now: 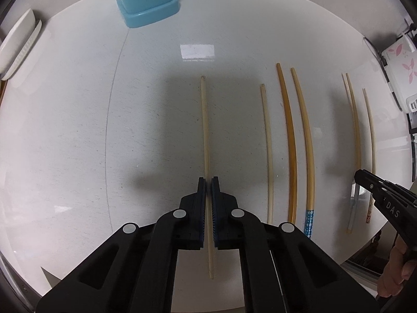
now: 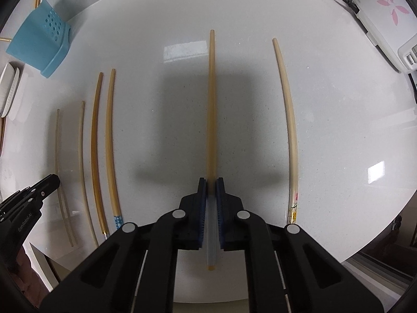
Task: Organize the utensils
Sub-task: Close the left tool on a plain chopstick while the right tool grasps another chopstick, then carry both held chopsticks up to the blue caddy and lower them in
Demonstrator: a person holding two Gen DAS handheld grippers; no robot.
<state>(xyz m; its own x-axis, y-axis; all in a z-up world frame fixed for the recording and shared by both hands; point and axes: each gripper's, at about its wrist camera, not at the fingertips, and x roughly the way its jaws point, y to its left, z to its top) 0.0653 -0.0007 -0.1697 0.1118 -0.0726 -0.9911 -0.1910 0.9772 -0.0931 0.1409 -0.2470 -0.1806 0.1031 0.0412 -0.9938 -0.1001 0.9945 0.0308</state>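
Several chopsticks lie side by side on the white round table. In the left wrist view my left gripper is shut on a pale thin chopstick that runs between its pads. In the right wrist view my right gripper is shut on an amber chopstick with a grey ridged end. The blue utensil holder stands at the table's far side; it also shows in the right wrist view. The right gripper shows at the left view's right edge, the left gripper at the right view's left edge.
More chopsticks lie between the grippers: a pale one, an amber one and one with a blue dotted end. A flower-ended chopstick lies right of my right gripper. White dishes sit far left, a flowered white appliance far right.
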